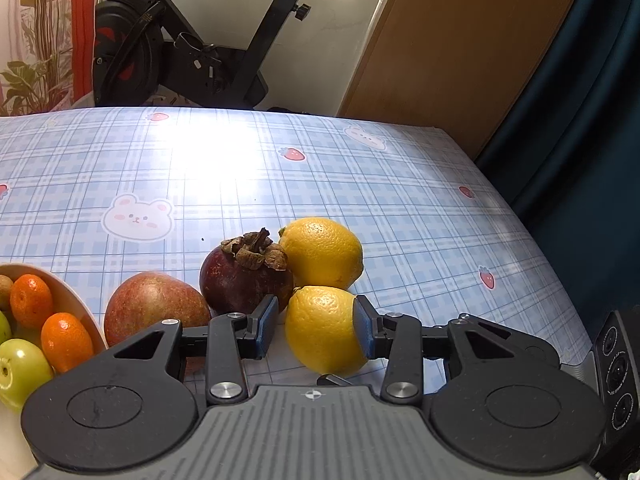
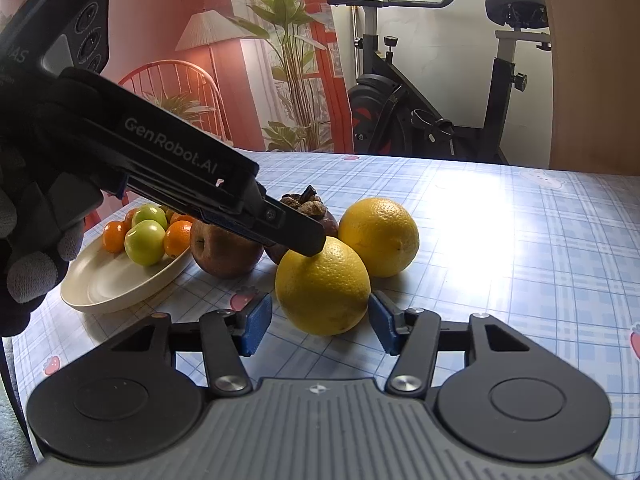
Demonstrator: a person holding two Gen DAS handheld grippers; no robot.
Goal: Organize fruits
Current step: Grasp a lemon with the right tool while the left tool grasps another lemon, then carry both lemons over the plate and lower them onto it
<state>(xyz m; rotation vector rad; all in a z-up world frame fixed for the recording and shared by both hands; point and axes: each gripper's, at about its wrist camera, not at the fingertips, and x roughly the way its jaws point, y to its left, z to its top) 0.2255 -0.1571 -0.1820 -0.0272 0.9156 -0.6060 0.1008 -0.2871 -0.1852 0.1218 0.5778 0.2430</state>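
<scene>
Two yellow citrus fruits lie on the checked tablecloth. The nearer one (image 1: 320,332) (image 2: 322,288) sits between the fingers of both grippers. My left gripper (image 1: 316,328) is open around it: the right pad (image 1: 362,332) rests against the peel, while the left pad stands a sliver off. Seen from the right wrist, the left gripper (image 2: 308,242) reaches in from the left over the fruit's top. My right gripper (image 2: 320,324) is open, with its blue pads flanking the fruit's near side. The other citrus (image 1: 322,252) (image 2: 380,236), a mangosteen (image 1: 244,280) and a red apple (image 1: 154,308) sit close behind.
A cream plate (image 2: 120,284) (image 1: 76,300) at the left holds small oranges and green fruits. A gloved hand (image 2: 32,240) holds the left gripper. The table's right edge meets a dark curtain (image 1: 580,120). An exercise bike (image 2: 420,112) stands beyond the far edge.
</scene>
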